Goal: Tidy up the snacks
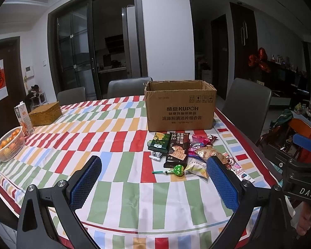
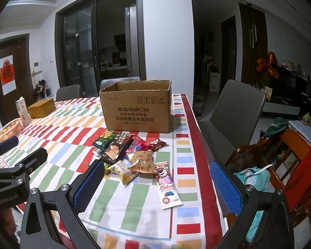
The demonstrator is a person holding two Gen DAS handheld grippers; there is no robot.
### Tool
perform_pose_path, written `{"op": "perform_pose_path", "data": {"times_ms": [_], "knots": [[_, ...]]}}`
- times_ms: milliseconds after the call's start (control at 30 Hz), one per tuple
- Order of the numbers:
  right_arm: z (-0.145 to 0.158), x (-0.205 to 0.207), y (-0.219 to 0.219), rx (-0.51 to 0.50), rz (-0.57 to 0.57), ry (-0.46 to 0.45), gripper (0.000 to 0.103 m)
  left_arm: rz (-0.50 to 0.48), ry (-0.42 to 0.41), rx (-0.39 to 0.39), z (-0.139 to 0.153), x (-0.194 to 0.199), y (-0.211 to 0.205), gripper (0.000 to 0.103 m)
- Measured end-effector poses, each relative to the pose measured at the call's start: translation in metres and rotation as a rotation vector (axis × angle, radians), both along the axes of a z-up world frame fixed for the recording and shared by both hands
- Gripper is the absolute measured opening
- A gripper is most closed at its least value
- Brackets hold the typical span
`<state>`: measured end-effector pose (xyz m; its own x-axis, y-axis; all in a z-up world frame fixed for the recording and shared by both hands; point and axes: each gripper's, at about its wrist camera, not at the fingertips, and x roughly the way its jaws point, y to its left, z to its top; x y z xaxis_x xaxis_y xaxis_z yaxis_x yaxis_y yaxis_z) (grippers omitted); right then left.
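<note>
Left hand-held gripper (image 1: pixel 153 176): held wide open at lower centre of the left wrist view, nothing between its blue pads, hovering over the striped multicoloured tablecloth (image 1: pixel 114 137) on the desk.
Right hand-held gripper (image 2: pixel 156 181): likewise spread wide and empty, framing the snacks.
Snacks: a loose heap of small foil and plastic snack packets (image 2: pixel 132 155) is seen at centre frame, just in front of the open brown cardboard box (image 2: pixel 136 108).
Nearest piece: a long pink bear-printed candy strip (image 2: pixel 168 184) lies flat, lower centre.
Handling: the packets are judged light, crinkly, slippery and crushable.
Grip point: a puffed body or sealed edge is best pinched gently.
</note>
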<state>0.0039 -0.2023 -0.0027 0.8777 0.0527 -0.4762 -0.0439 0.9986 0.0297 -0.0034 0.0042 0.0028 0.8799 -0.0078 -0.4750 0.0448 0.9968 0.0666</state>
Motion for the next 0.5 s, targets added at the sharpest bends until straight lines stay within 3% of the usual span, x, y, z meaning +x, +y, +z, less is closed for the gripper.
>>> {"op": "perform_pose_path", "data": {"times_ms": [500], "knots": [[-0.0006, -0.0009, 0.0011, 0.001, 0.003, 0.0, 0.103, 0.001, 0.0, -0.001, -0.0006, -0.0004, 0.0002, 0.103]]}}
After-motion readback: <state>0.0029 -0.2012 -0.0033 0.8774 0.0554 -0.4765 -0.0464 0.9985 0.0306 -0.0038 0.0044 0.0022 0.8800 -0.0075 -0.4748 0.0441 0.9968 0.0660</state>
